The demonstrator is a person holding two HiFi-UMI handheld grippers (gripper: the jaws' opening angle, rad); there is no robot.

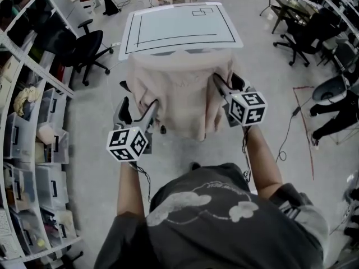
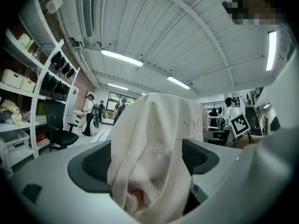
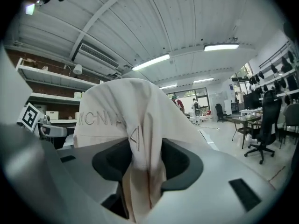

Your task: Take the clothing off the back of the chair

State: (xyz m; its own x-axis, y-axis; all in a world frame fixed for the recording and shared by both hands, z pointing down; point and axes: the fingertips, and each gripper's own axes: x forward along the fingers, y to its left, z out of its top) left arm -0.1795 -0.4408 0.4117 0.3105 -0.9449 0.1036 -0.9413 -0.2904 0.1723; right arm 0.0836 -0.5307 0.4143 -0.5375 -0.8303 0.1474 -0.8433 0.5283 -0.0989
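The cream garment [image 1: 179, 94] hangs draped over the back of the chair [image 1: 124, 86], just short of the white counter's [image 1: 179, 24] near edge. The right hand-held gripper [image 1: 217, 83] is clenched on a narrow fold at the garment's right side. The left hand-held gripper [image 1: 152, 110] is released, with a thick bunch of cloth between its wide jaws. It seems best to clamp the left first, then raise both evenly so the cloth clears the chair back without snagging.

Grey floor [image 1: 95, 122] — white table [image 1: 179, 29], black office chair [image 1: 90, 52].
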